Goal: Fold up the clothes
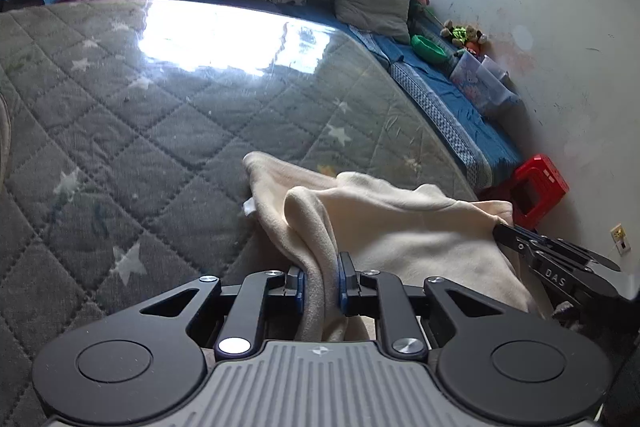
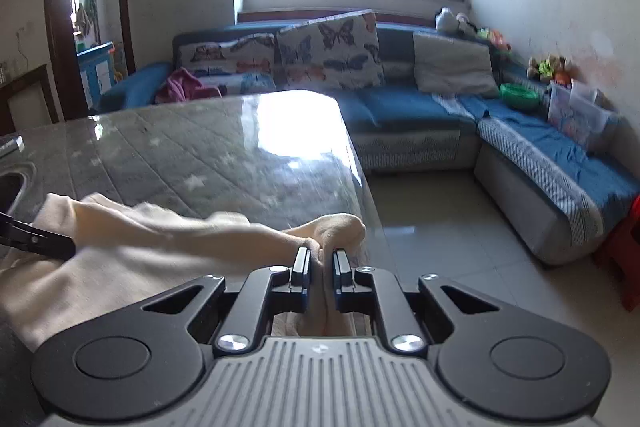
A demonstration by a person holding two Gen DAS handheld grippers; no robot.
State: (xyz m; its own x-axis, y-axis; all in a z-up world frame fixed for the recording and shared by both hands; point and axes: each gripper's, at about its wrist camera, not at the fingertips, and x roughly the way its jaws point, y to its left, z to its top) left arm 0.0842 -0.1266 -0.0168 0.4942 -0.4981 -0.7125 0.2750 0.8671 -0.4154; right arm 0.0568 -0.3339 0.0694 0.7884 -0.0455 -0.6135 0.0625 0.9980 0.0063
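Cream fleece garment [image 1: 400, 227] is hanging between both claws, just ahead of them over the quilted bench [image 1: 120, 107]. Left claw [image 1: 322, 281] is pinching one bunched edge (folded thick); right claw [image 2: 321, 267] is pinching another.

Left gripper [image 1: 322, 281]: black linkages, blue-edged pads, silver screws, ribbed grey body. Right gripper [image 2: 321, 269] is built identically. "DAS" is printed on its side.
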